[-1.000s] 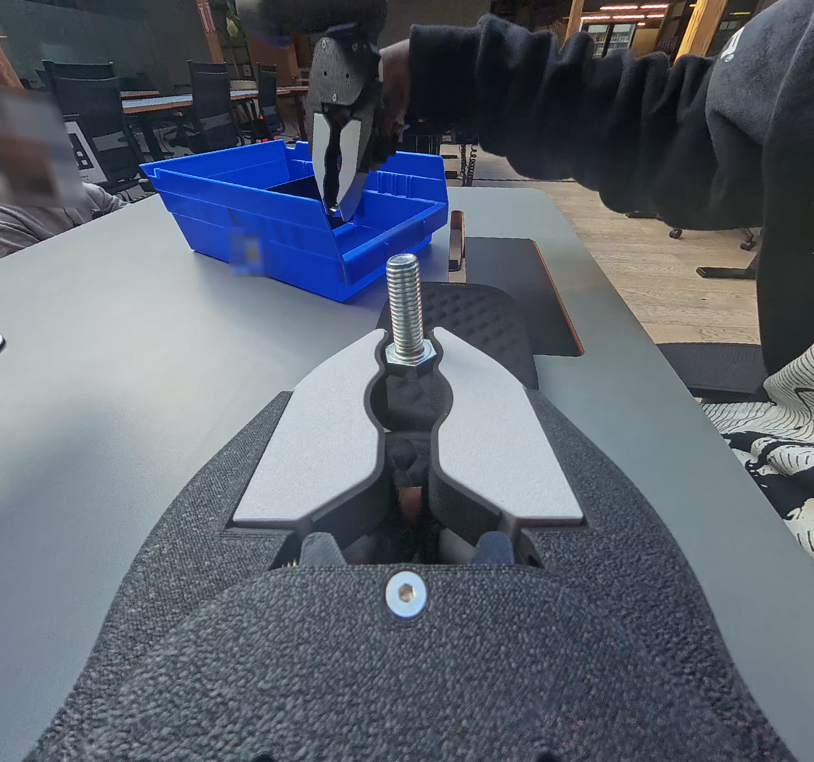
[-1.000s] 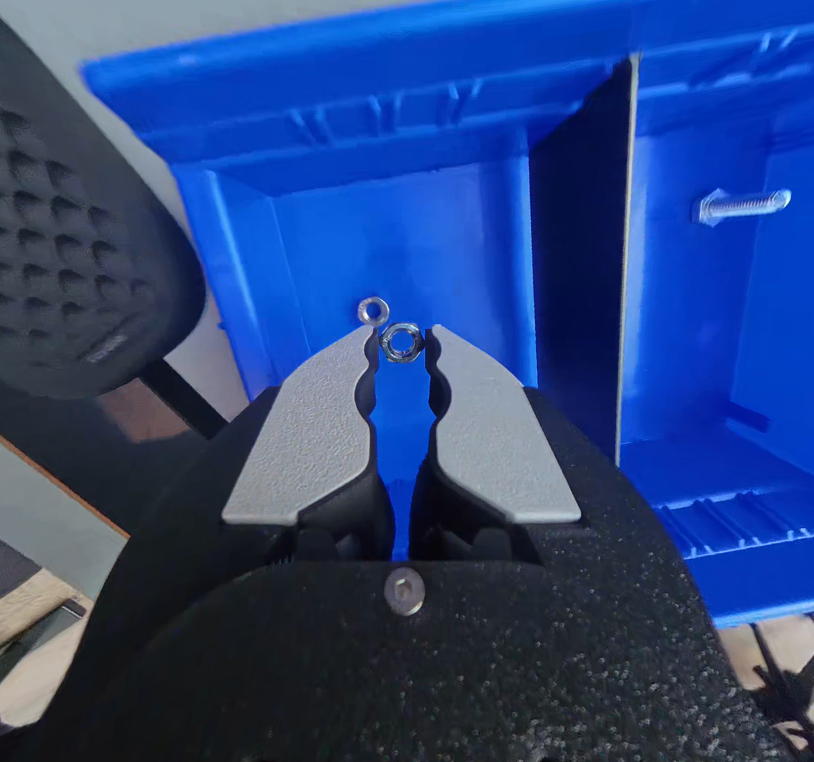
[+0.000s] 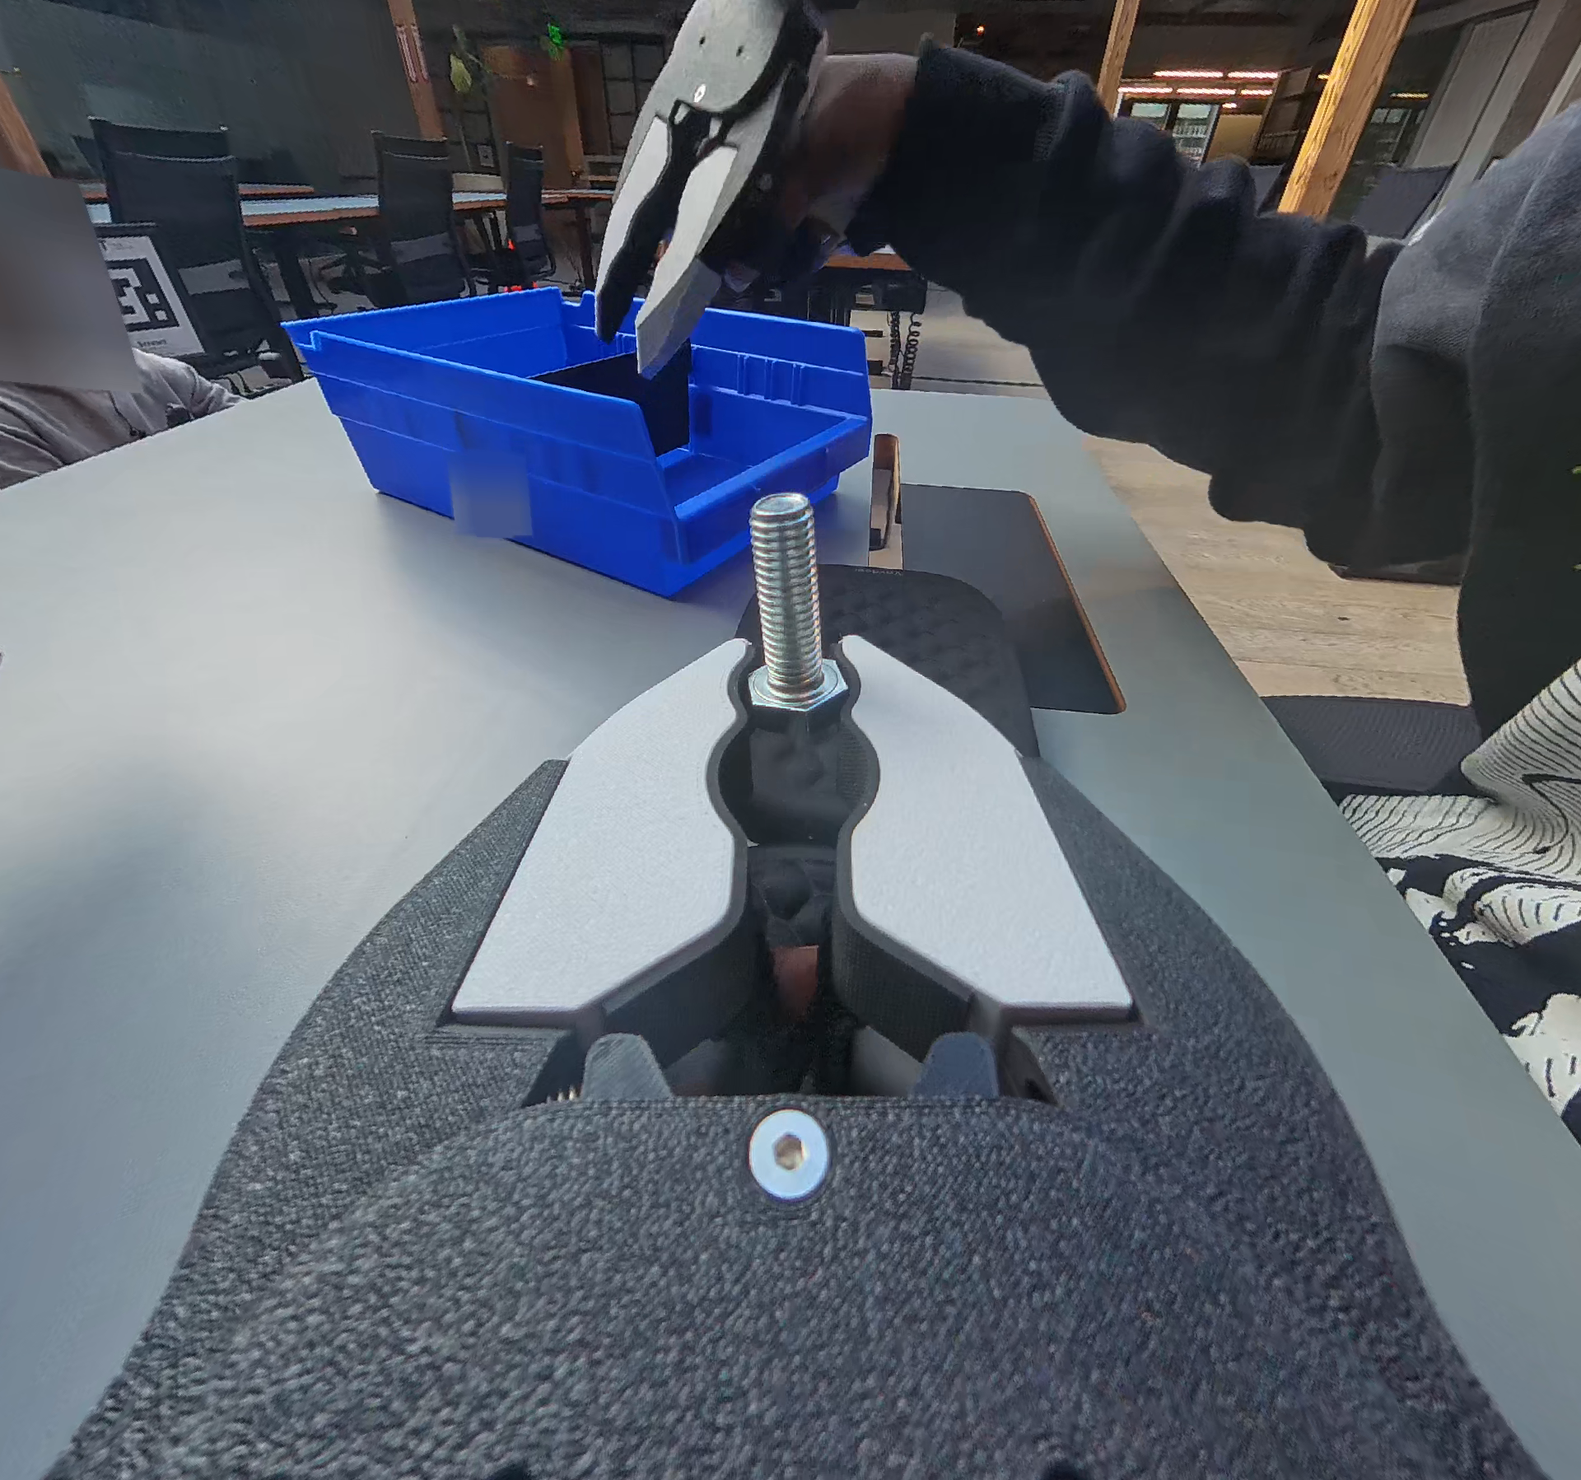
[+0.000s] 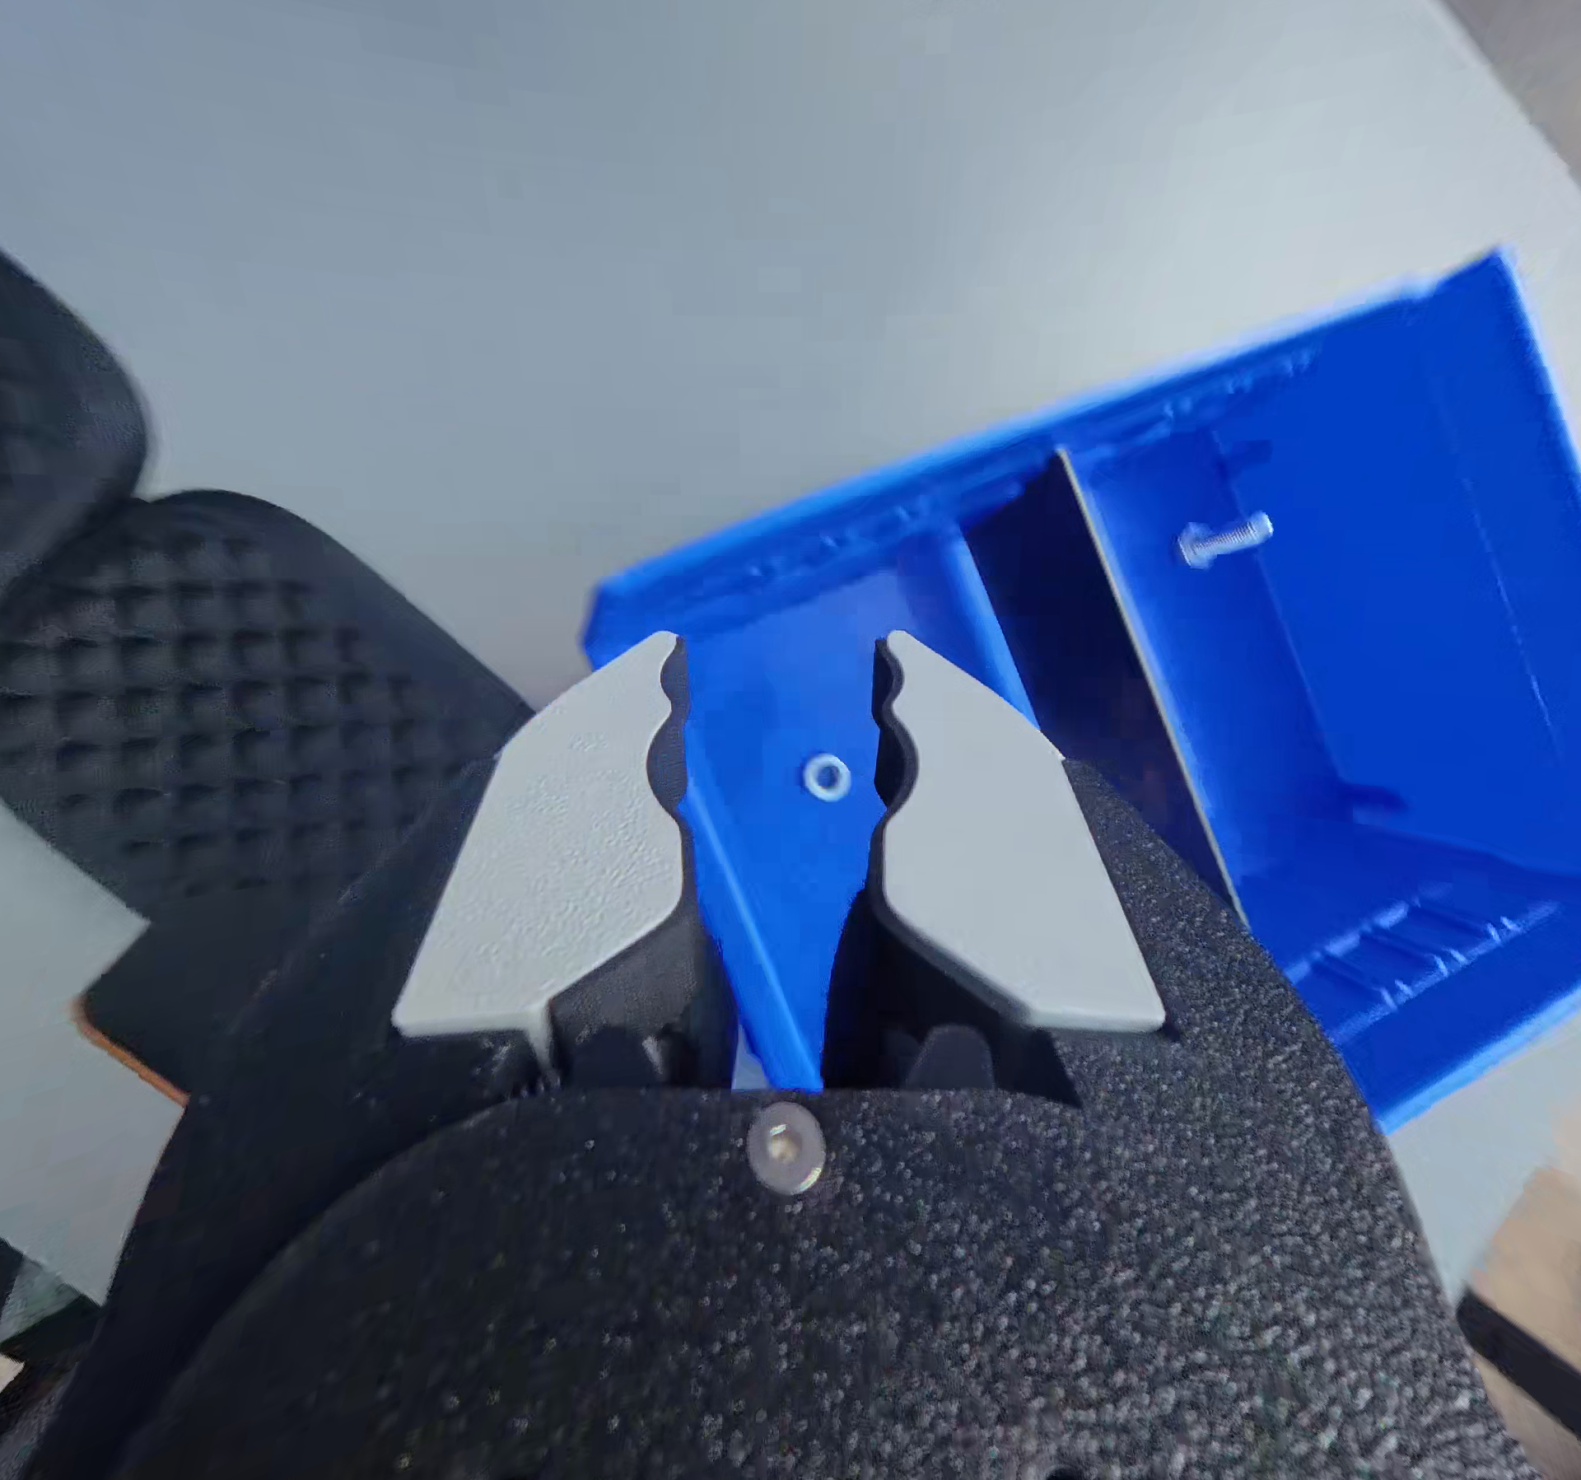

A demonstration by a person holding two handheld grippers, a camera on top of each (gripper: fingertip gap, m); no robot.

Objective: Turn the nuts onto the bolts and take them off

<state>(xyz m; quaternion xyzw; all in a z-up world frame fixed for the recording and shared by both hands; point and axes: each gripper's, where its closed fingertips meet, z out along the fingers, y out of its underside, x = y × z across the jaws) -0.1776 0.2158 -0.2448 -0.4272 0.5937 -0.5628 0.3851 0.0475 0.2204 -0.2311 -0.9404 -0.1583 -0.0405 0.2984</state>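
My left gripper [image 3: 791,669] is shut on the hex head of a steel bolt [image 3: 783,583], which stands upright with its thread bare. My right gripper [image 4: 780,652] is open and empty, held above the near compartment of the blue bin [image 4: 855,532]. In the left wrist view the right gripper [image 3: 637,335] hangs over the bin [image 3: 513,429], tips down. One small nut [image 4: 826,777] lies on the bin floor, seen between my right fingers. A second bolt [image 4: 1223,540] lies in the far compartment, past the dark divider [image 4: 1018,583].
The bin stands on a grey table [image 3: 257,669]. A black mesh chair back [image 3: 924,626] rises at the table's edge by a dark cutout [image 3: 1027,583]; it also shows in the right wrist view [image 4: 214,669]. A person's dark sleeve [image 3: 1112,241] reaches in from the right. One gripper's finger ends stand about 25 centimetres off the other's.
My right gripper has risen out of the bin and opened; before, its tips were nearly closed around a nut on the bin floor. The left gripper still holds the bolt.
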